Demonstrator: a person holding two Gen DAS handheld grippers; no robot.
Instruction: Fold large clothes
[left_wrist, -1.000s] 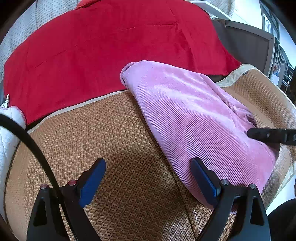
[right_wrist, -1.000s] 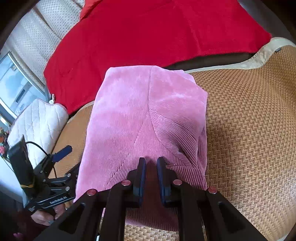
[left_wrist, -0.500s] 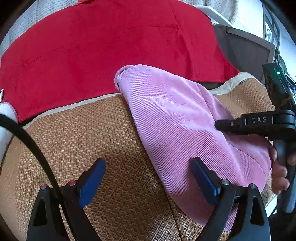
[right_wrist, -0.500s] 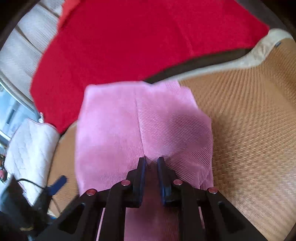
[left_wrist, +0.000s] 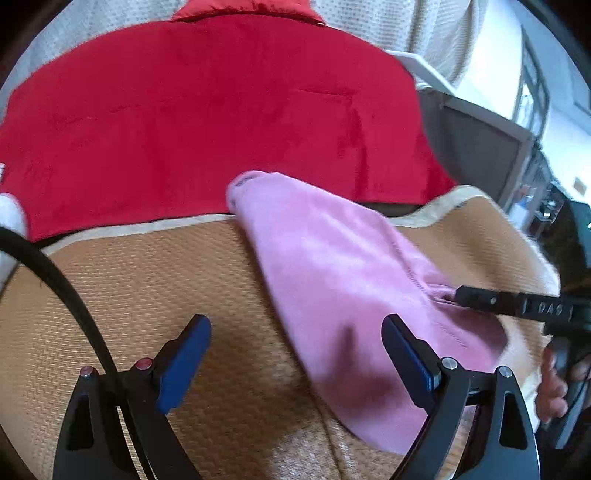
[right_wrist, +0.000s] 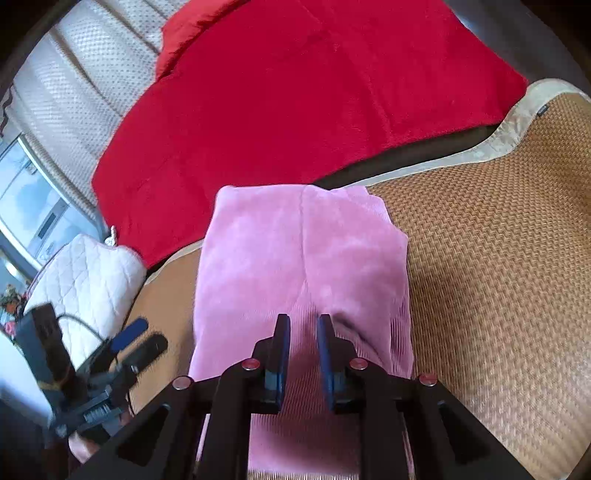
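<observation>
A: Where is the pink garment?

B: Folded into a long block on the woven mat, directly ahead of the right gripper and running away from it. Its far end reaches the mat's pale border, close to the red blanket. A seam runs down its middle towards the fingertips.

A: And the right gripper's state?

B: Its jaws stand narrow, with a slim gap between the blue pads. Ribbed pink cloth fills that gap and lies under the fingers, but I cannot tell whether the pads actually pinch it.

A: How does it look from the other side?

B: In the left wrist view the pink garment lies ahead and to the right of the left gripper, crossing in front of its right finger. The right gripper reaches in from the right edge, its black tip at the cloth's near end, with the hand holding it just below.

A: The left gripper?

B: Spread wide, nothing between the pads, hovering over the woven mat. A black cable curves past its left finger.

A: What lies farther out?

B: Beyond the mat, the red blanket. To the right gripper's left, a white quilted bag, with the left gripper near it.
</observation>
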